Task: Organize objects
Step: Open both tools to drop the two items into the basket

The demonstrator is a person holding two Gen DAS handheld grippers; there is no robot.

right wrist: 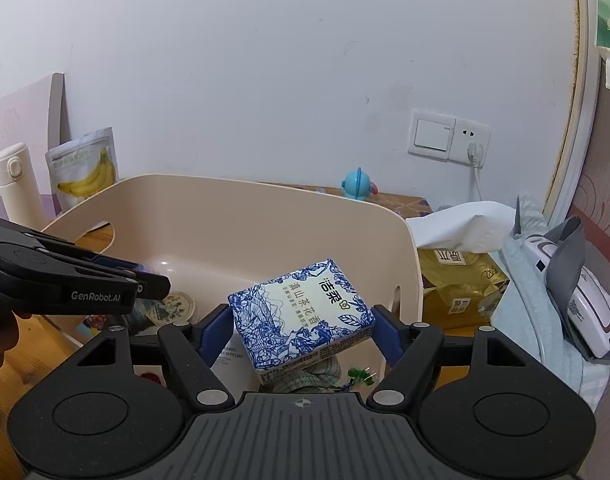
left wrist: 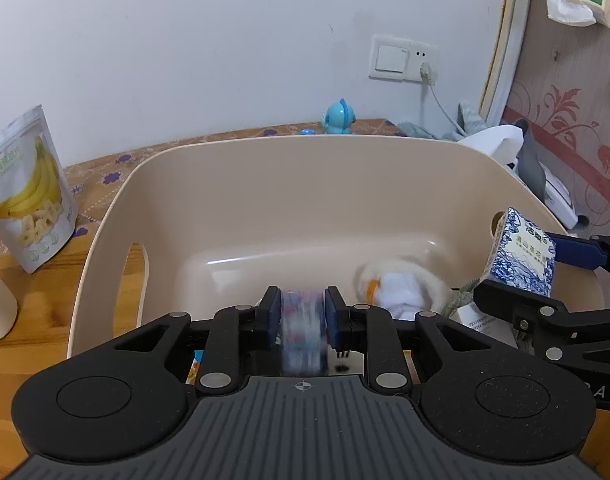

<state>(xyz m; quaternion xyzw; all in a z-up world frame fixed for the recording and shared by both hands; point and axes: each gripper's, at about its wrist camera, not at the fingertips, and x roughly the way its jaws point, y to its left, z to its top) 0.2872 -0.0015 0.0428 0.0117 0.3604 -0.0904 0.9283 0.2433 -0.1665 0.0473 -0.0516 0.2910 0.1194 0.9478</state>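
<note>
Risk sits mostly with the right hand-held gripper (right wrist: 301,328), which is clamped on a blue-and-white patterned paper tissue packet (right wrist: 301,314) held tilted above the near right corner of the beige plastic storage basket (right wrist: 209,204). The packet looks soft, and its blue pads bite only the 2 side edges, so I judge that it could twist or slip out and land on the basket rim or outside it, toward the gold foil bag (right wrist: 461,292) just beside the basket's right wall.

The left hand-held gripper (left wrist: 303,320) is closed on a small colourful item (left wrist: 303,328) that is too blurred to name, held low over the near part of the basket floor. The blur suggests motion, and a release while moving could fling it against the white-and-orange soft bundle (left wrist: 397,292) lying on the basket floor.

In the right wrist view, the 2 tools are close over the same basket, the left one reaching in from the side. I judge that they could knock each other if both lower at once. Items already crowd the near end, among them a round patterned tin (right wrist: 177,306), so a drop there could stack unevenly. The banana-print snack pouch (left wrist: 29,188) stands on the wooden desk (left wrist: 45,304) outside the basket, well apart.
</note>
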